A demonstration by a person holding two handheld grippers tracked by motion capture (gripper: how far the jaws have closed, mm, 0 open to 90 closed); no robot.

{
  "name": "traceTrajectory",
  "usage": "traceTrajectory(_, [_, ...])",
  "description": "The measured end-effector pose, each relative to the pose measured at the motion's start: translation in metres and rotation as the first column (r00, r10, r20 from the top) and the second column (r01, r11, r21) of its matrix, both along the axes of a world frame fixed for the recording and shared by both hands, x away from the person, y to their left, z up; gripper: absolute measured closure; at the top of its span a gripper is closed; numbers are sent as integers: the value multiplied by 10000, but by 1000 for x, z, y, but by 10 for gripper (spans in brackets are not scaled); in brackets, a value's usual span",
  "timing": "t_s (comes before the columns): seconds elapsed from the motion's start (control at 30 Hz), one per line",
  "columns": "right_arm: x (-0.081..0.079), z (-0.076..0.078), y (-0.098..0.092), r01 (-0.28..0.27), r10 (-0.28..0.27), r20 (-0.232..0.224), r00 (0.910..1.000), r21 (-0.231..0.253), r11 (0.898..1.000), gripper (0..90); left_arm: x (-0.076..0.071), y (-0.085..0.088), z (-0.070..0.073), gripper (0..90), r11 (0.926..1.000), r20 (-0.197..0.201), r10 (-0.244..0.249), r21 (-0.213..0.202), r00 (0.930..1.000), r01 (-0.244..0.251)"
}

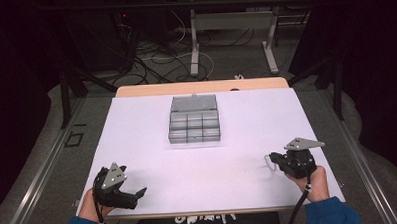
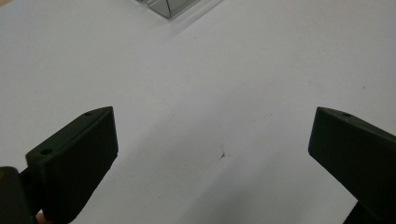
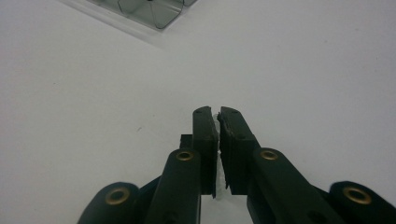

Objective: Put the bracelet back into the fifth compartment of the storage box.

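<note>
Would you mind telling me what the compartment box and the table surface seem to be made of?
Compartment box: likely clear, grey-tinted hard plastic; its dividers show through glossy walls. Table surface: a matte white sheet, perhaps laminate or paper, over a wooden-looking board edge.

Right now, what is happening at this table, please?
A person sits at a white table with a two-jaw gripper in each hand. A clear plastic box with small compartments stands in the middle of the table, its lid open at the back. Neither gripper touches it. The left gripper rests near the front edge with its jaws wide open and nothing between them. The right gripper is at the other front side with its jaws shut together. Whether something small is pinched there cannot be told.
</note>
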State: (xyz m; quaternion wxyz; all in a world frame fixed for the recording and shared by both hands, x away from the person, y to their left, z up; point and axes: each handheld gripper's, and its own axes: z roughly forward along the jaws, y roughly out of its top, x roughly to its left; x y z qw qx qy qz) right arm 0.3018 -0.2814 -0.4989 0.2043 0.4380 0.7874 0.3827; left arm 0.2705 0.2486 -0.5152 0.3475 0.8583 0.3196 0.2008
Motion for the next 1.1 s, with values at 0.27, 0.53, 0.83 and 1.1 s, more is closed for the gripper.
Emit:
traceTrajectory(0.27, [1,4,7,-139,138,154,9998,77,9999,853,0,0,0,16,10000,-56,6,-53,10000,-6])
traceTrajectory(0.53, [7,5,19,-268,271,180,9995,-153,9995,853,0,-1,-1,16,10000,-107,21,-29,9999,-22])
traceTrajectory(0.83, [15,10,33,-509,512,258,9984,-119,9986,853,0,-1,-1,17,10000,-108,14,-43,9999,-14])
traceTrajectory(1.1, [20,14,39,-591,591,336,9977,-21,9983,854,0,-1,-1,16,10000,-115,14,-33,9999,-14])
